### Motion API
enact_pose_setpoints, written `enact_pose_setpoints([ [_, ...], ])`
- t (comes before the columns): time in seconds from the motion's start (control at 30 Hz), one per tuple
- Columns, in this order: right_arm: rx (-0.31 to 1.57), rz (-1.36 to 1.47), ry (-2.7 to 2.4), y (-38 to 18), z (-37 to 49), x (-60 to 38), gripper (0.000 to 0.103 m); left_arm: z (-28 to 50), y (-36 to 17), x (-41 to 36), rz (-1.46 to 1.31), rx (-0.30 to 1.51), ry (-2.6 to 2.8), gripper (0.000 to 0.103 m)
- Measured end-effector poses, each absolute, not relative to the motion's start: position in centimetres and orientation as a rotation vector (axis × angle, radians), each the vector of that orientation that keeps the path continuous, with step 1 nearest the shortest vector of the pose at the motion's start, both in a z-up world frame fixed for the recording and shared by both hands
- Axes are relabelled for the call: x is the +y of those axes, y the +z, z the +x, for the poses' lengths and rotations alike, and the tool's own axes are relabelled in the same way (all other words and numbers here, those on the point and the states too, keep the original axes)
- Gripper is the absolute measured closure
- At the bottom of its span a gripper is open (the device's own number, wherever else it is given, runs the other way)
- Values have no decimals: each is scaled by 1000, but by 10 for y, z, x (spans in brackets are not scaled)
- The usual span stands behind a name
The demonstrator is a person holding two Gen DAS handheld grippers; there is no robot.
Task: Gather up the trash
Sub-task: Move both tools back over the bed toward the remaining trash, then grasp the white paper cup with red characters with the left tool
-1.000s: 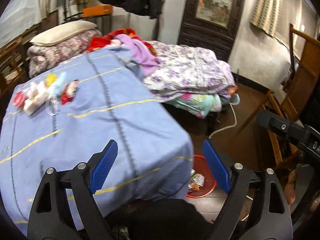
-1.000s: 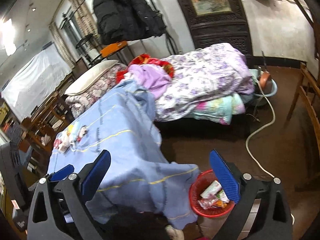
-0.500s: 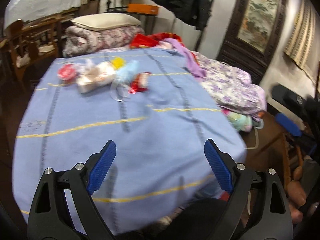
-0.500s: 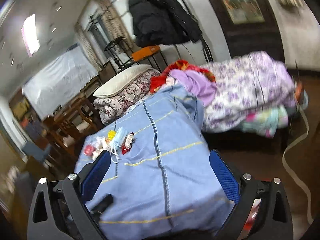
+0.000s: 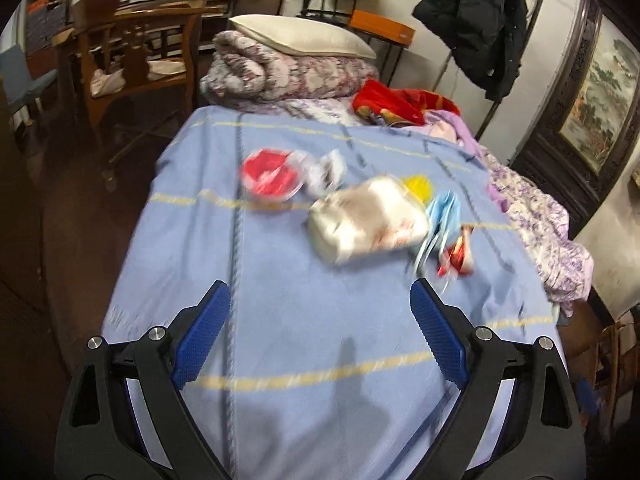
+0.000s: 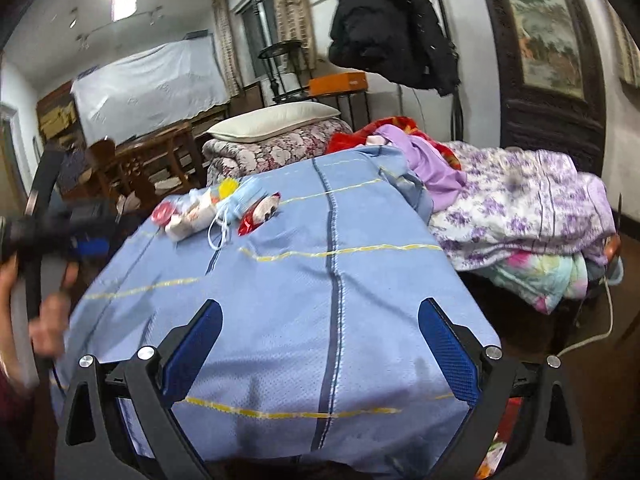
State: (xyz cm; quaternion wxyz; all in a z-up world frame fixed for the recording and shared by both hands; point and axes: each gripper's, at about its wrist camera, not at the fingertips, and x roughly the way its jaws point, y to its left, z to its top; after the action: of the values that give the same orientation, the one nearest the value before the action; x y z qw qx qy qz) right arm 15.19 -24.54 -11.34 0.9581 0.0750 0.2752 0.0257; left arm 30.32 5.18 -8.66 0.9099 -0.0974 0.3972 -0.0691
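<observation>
Currently both the left gripper point(image 5: 320, 320) and right gripper point(image 6: 320, 340) are spread and empty; the litter pile point(image 5: 360, 216) remains uncollected on the blue cloth point(image 5: 304, 320).

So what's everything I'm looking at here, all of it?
Blue cloth: one, blue with yellow stripes, covering the table.
Face mask: one, light blue, right side of the trash pile.
White packet: one, whitish, middle of the pile.
Red wrapper: one, red, nearest right.
Red-and-clear wrapper: one, left of the pile.
Yellow piece: one, behind the packet.
Pillow: one, cream, on a rolled quilt.
Black jacket: one, hanging by the wall.
Floral quilt: one, purple and white, right.
Wooden chair: one, brown, left.
Left gripper: open, empty.
Right gripper: open, empty.
</observation>
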Motion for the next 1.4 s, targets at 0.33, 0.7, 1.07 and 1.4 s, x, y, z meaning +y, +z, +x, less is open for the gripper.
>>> enact_pose_setpoints([
  [0.33, 560, 49, 57, -126, 153, -230, 6, 379, -88, -23, -11, 823, -123, 13],
  [0.7, 592, 130, 65, -132, 158, -241, 6, 308, -118, 70, 25, 894, 36, 13],
  [1.07, 588, 106, 52, -131, 157, -237, 6, 347, -77, -1, 3, 845, -51, 12],
  [1.4, 631, 152, 59, -137, 164, -247, 6, 381, -107, -23, 135, 902, 8, 12],
])
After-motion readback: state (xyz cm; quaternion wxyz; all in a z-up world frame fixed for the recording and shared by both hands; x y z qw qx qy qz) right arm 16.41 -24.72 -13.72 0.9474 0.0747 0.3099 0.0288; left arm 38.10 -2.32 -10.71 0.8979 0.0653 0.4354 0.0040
